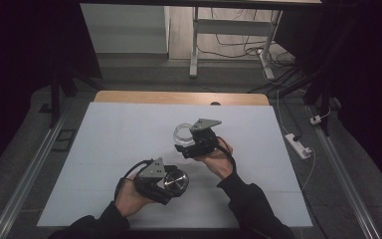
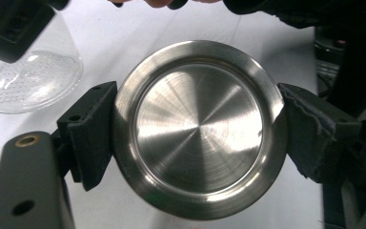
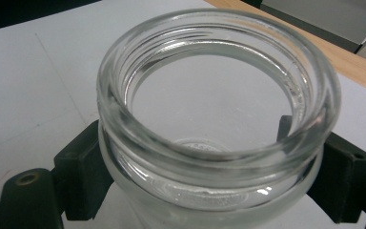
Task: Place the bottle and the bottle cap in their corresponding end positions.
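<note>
the left gripper [image 1: 175, 183] is clamped on a round steel lid [image 2: 200, 129], one jaw pressed to each side of its rim, the lid's face toward the gripper's camera. the left hand [image 1: 129, 196] holds it low near the table's [image 1: 114, 134] front edge, forearm coming in from the bottom. the right gripper [image 1: 185, 141] grips a clear glass jar [image 3: 214, 119] below its threaded mouth, the jar open. the right hand [image 1: 218, 158] is farther forward, wrist bent inward. lid and jar are apart.
</note>
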Available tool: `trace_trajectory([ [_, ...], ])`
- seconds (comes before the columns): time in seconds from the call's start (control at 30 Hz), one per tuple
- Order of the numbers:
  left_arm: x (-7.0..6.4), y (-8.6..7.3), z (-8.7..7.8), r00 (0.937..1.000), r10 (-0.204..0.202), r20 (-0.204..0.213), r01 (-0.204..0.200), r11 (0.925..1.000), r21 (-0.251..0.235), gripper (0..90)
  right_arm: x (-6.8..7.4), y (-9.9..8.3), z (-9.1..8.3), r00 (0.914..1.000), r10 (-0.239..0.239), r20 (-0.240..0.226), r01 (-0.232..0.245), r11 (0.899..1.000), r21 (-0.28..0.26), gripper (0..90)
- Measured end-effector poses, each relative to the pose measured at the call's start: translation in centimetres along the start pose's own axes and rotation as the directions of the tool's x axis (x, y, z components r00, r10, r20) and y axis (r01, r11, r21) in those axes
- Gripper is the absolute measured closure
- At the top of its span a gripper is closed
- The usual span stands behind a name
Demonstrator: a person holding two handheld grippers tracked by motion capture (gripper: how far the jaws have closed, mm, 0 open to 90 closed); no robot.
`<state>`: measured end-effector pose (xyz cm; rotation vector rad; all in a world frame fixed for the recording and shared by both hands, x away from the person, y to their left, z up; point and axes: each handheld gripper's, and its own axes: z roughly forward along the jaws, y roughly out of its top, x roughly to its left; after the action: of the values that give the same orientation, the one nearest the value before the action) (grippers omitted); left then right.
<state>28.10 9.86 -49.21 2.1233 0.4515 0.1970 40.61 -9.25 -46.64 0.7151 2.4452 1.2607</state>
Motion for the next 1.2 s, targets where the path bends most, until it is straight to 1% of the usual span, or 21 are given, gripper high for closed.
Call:
trace_trajectory([
  [0.1, 0.3, -0.4, 0.8, 0.9999, 0.005, -0.013, -0.005, 0.9999, 0.014, 19.8, -0.2, 0.0, 0.7, 1.0000, -0.003, 0.004, 0.003, 1.000, 0.009, 15.3],
  [0.17, 0.5, -0.6, 1.3, 0.9999, -0.002, -0.013, 0.002, 0.9997, 0.023, 19.8, -0.3, 0.0, 1.1, 1.0000, -0.003, 0.009, 0.003, 1.000, 0.016, 15.3],
  [0.3, 1.0, -1.1, 2.1, 0.9996, -0.010, -0.026, 0.011, 0.9989, 0.045, 19.7, -0.7, 0.0, 1.8, 0.9999, 0.002, 0.017, -0.002, 1.000, 0.021, 15.3],
  [0.4, 1.5, -1.4, 2.8, 0.9990, -0.031, -0.033, 0.032, 0.9981, 0.053, 19.7, -1.0, 0.0, 2.1, 0.9997, 0.005, 0.026, -0.005, 1.000, 0.023, 15.3],
  [0.47, 1.7, -1.5, 3.2, 0.9986, -0.037, -0.039, 0.039, 0.9974, 0.060, 19.7, -1.2, 0.0, 2.3, 0.9996, 0.005, 0.028, -0.006, 1.000, 0.025, 15.3],
  [0.67, 2.2, -1.7, 4.2, 0.9973, -0.043, -0.060, 0.048, 0.9950, 0.088, 19.7, -1.5, -0.1, 3.2, 0.9993, 0.000, 0.036, -0.002, 0.999, 0.037, 15.2],
  [0.8, 2.4, -1.8, 4.6, 0.9955, -0.040, -0.086, 0.048, 0.9936, 0.103, 19.7, -1.7, -0.3, 3.9, 0.9990, -0.006, 0.044, 0.004, 0.999, 0.048, 15.2],
  [1.0, 2.7, -1.8, 5.2, 0.9941, -0.037, -0.102, 0.051, 0.9892, 0.137, 19.6, -2.2, -0.6, 4.5, 0.9984, -0.003, 0.057, -0.001, 0.998, 0.058, 15.2],
  [1.13, 2.6, -1.9, 5.8, 0.9942, -0.014, -0.107, 0.032, 0.9852, 0.169, 19.5, -2.3, -0.7, 4.8, 0.9981, 0.005, 0.061, -0.008, 0.998, 0.056, 15.2],
  [1.2, 2.5, -1.8, 6.0, 0.9934, -0.001, -0.115, 0.023, 0.9822, 0.186, 19.5, -2.3, -0.8, 5.0, 0.9978, -0.002, 0.066, -0.001, 0.998, 0.057, 15.2],
])
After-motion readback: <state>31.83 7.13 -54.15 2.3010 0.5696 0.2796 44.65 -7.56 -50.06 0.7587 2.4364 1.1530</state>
